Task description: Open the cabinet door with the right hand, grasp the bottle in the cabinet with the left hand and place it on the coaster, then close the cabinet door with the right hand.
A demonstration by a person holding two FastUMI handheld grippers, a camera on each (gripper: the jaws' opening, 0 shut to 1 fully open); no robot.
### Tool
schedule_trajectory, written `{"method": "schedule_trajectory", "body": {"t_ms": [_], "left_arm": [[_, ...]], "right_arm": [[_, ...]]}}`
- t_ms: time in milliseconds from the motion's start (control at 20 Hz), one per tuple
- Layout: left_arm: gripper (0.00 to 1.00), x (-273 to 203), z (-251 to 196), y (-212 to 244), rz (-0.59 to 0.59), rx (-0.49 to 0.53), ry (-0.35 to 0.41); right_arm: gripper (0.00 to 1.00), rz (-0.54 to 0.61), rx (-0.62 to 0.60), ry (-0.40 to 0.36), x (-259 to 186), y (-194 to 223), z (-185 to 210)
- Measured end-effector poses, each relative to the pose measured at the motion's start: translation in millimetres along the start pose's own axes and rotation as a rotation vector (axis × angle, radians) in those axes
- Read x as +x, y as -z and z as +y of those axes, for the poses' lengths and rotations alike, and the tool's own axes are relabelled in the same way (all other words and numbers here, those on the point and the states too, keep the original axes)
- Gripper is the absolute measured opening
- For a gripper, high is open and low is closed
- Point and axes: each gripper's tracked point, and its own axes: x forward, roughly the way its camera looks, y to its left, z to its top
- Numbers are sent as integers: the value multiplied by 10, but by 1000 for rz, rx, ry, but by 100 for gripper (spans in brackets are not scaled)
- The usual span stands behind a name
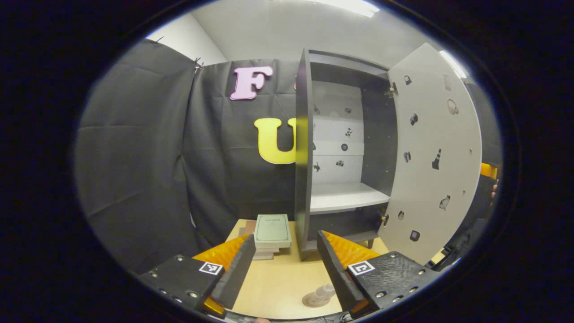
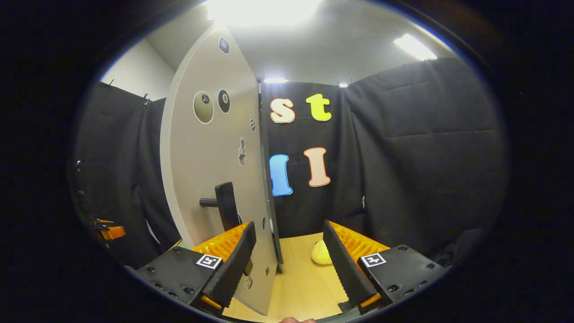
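The grey cabinet [image 1: 305, 134] stands on the wooden table with its door [image 1: 430, 152] swung wide to the right, and its pale shelf [image 1: 345, 196] is bare. A clear bottle [image 1: 324, 291] rests on a round coaster [image 1: 313, 302] on the table, low beside one finger, which partly hides it. My left gripper [image 1: 284, 236] is open above the table with nothing in it. In the right gripper view, my right gripper [image 2: 289, 224] is open by the door's outer face [image 2: 210, 152], just below its dark handle [image 2: 224, 204]. The door's free edge lies between the fingers, untouched.
A stack of books [image 1: 272, 231] lies on the table [image 1: 278, 278] left of the cabinet. A yellow object [image 2: 320, 253] sits on the table past the door. Part of the other gripper [image 1: 489, 170] shows beyond the door's edge. Black cloth walls surround the booth.
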Motion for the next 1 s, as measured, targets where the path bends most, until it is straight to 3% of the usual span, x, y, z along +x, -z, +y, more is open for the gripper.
{"method": "schedule_trajectory", "body": {"t_ms": [550, 850, 1000], "left_arm": [[86, -21, 645, 275, 31, -36, -33], [86, -57, 931, 365, 40, -48, -67], [86, -66, 978, 358, 37, -48, -88]], "right_arm": [[96, 28, 42, -169, 201, 159, 1189], [97, 89, 32, -300, 604, 357, 1944], [98, 101, 29, -315, 772, 401, 2113]]}}
